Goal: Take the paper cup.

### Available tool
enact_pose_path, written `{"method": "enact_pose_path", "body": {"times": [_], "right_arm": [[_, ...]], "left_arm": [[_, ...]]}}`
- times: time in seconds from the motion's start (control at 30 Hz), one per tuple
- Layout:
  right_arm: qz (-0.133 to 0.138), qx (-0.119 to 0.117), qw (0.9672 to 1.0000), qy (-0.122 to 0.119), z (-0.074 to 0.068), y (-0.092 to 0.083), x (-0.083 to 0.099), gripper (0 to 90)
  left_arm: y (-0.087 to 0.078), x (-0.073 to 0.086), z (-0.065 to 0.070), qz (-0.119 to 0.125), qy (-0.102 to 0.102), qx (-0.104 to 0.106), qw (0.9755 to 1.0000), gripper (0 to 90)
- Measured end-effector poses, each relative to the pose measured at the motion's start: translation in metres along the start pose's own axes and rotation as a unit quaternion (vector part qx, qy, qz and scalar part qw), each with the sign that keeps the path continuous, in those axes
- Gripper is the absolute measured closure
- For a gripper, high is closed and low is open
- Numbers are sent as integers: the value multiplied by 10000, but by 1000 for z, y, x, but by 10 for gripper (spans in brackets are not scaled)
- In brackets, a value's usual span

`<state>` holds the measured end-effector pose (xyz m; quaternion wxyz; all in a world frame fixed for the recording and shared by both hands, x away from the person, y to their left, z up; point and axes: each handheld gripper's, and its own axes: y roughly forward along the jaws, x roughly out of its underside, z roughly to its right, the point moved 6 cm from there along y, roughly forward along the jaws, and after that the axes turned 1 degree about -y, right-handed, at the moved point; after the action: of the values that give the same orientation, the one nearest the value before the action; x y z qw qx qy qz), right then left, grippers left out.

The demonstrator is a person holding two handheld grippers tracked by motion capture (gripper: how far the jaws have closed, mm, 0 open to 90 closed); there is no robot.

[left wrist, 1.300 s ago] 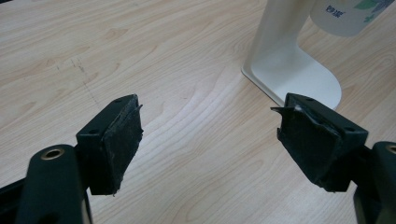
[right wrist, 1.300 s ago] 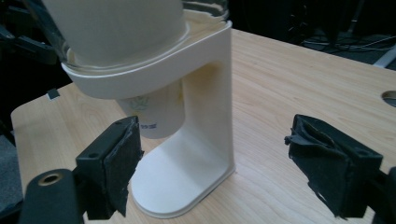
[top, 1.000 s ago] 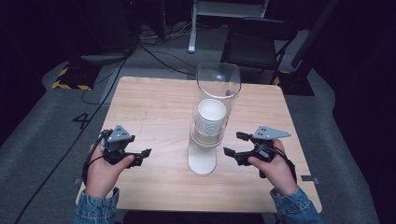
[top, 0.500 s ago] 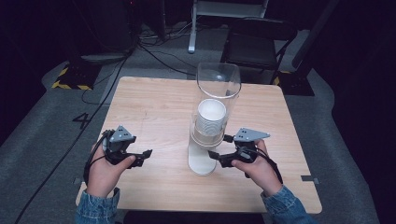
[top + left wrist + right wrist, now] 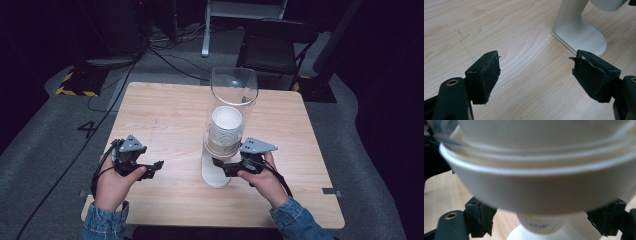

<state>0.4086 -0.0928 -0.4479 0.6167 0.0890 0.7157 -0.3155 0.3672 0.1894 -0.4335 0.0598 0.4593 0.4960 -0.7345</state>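
Note:
A cup dispenser stands mid-table: a clear tube (image 5: 233, 95) on a white stand (image 5: 216, 172) (image 5: 580, 35), holding a stack of white paper cups (image 5: 226, 125). My right gripper (image 5: 218, 164) (image 5: 542, 218) is open and sits at the tube's lower end. Its fingers (image 5: 482, 218) stand on either side of the lowest cup (image 5: 541, 192), which bulges out close to the camera. I cannot tell if the pads touch it. My left gripper (image 5: 157, 166) (image 5: 536, 75) is open with nothing between its jaws. It hovers low over the wooden table (image 5: 165, 115), left of the stand.
A dark chair (image 5: 277, 45) stands beyond the table's far edge. Cables (image 5: 165, 55) run over the grey floor, and black-and-yellow tape (image 5: 75, 87) marks it at the left. The table's front edge is just behind both hands.
My right gripper has moved left to the dispenser, and its jaws now stand around the lowest cup. The left gripper has hardly moved.

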Motion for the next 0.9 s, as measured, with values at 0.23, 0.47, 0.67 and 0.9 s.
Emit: {"method": "enact_pose_path", "body": {"times": [0.23,0.47,0.67,0.9], "right_arm": [[255,13,9996,112,-3,8,-1,185],[499,257,9984,-29,-2,8,-2,272],[545,233,9982,-64,-1,8,-1,289],[538,153,9984,-65,0,7,0,298]], "left_arm": [[1,1,0,-24,-4,13,10000,219],[1,1,1,1,3,20,10000,219],[2,0,3,-31,38,69,10000,221],[2,0,3,6,26,107,9999,221]]}}
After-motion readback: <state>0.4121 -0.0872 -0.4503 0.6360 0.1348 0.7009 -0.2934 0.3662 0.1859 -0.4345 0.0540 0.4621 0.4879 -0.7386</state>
